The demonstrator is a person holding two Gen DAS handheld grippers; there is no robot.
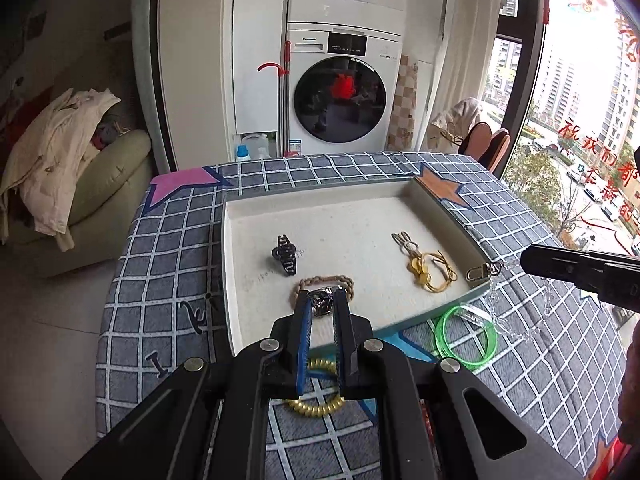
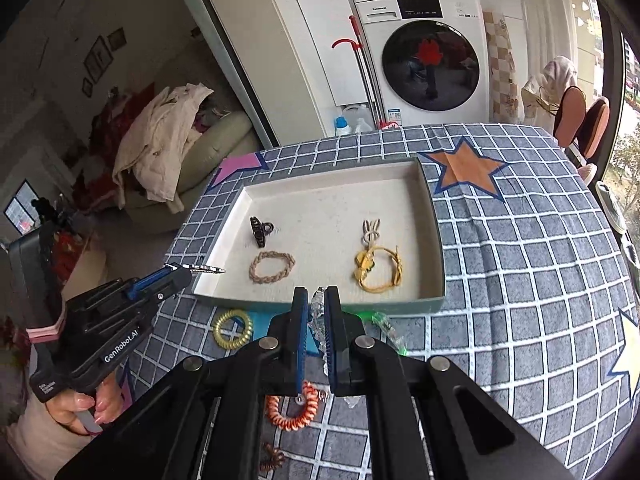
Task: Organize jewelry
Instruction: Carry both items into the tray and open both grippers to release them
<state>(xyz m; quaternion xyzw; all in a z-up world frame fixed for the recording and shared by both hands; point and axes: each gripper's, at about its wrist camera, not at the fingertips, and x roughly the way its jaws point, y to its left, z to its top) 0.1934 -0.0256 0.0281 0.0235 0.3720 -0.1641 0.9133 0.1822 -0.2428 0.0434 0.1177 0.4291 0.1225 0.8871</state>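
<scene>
Overhead, left hand-held gripper [image 1: 321, 300] pinches a metal clasp [image 1: 320, 303]; right hand-held gripper [image 2: 316, 300] grips a clear chain [image 2: 318, 306] above the checked tablecloth [image 2: 520, 280].

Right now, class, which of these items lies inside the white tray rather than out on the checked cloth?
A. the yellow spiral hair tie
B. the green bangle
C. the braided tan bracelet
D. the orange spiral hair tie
C: the braided tan bracelet rests on the floor of the white tray beside the black hair clip, while the other three lie on the cloth outside the tray's near wall.
</scene>
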